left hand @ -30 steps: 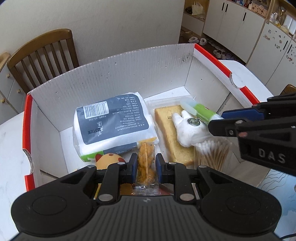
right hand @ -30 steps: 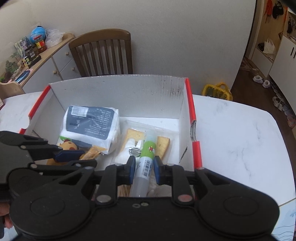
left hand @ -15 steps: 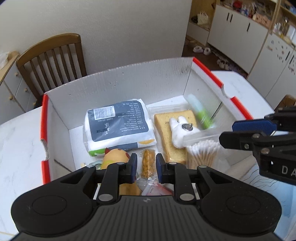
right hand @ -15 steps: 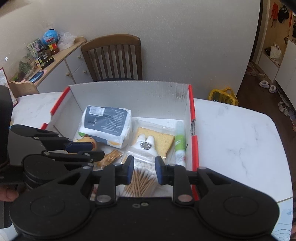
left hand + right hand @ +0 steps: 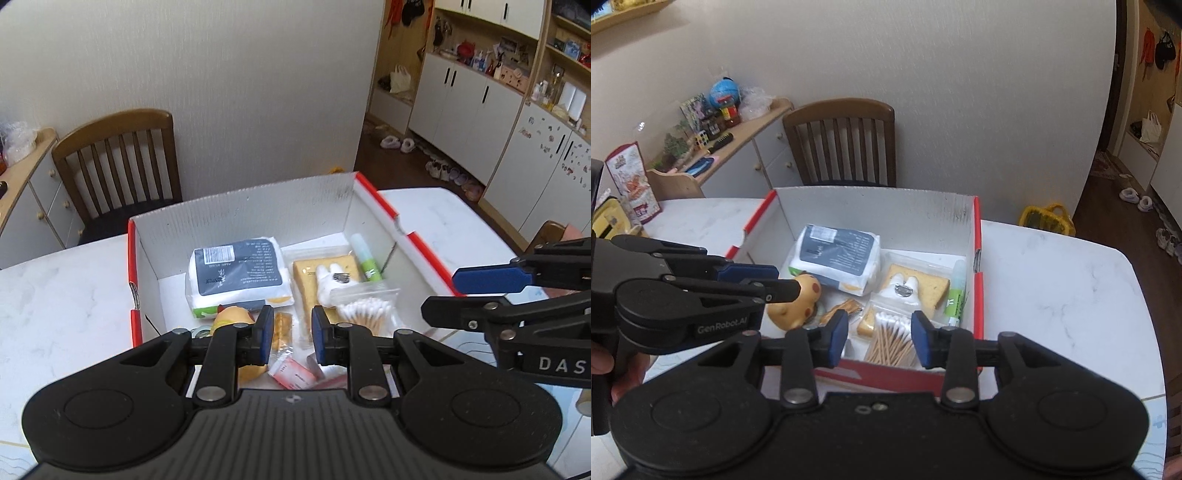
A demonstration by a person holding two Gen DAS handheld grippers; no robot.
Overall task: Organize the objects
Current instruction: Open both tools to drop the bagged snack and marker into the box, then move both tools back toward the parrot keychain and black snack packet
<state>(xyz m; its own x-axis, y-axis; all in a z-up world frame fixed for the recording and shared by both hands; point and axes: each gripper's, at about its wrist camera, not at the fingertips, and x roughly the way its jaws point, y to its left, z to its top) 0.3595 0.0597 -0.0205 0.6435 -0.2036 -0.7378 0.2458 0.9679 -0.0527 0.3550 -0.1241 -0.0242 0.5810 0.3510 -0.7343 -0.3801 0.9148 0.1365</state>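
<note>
White table point(image 5: 1052, 280): cotton swabs point(image 5: 892, 338) below right fingers point(image 5: 925, 345).

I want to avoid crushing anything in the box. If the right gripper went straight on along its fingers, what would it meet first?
Most likely the bag of cotton swabs, which lies framed between the open fingers of the right gripper just inside the box's near wall. Depth is unclear; a lower path could catch that wall first.
</note>
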